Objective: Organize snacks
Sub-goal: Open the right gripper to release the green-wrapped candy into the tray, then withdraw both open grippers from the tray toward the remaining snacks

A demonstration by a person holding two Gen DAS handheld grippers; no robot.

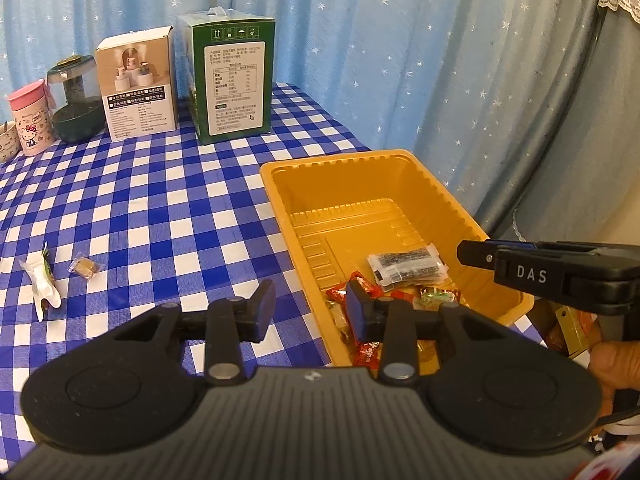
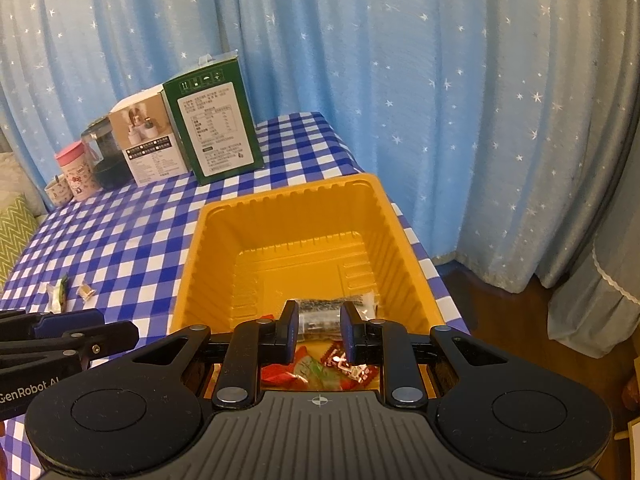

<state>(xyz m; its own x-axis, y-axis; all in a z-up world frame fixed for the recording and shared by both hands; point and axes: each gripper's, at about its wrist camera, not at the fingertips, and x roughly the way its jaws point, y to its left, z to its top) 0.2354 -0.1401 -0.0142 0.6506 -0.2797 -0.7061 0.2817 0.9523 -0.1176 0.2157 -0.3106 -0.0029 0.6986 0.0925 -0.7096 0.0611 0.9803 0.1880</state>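
A yellow plastic tray sits at the table's right side. Several wrapped snacks lie in its near end, among them a clear packet with dark contents and red wrappers. Two snacks lie on the cloth at the left: a white and green packet and a small tan candy. My left gripper is open and empty over the tray's near left rim. My right gripper is open and empty above the tray's near end; it also shows in the left wrist view.
A blue and white checked cloth covers the table. At the far left stand a green box, a white box, a dark jar and a pink cup. Blue star curtains hang behind. The table edge runs right of the tray.
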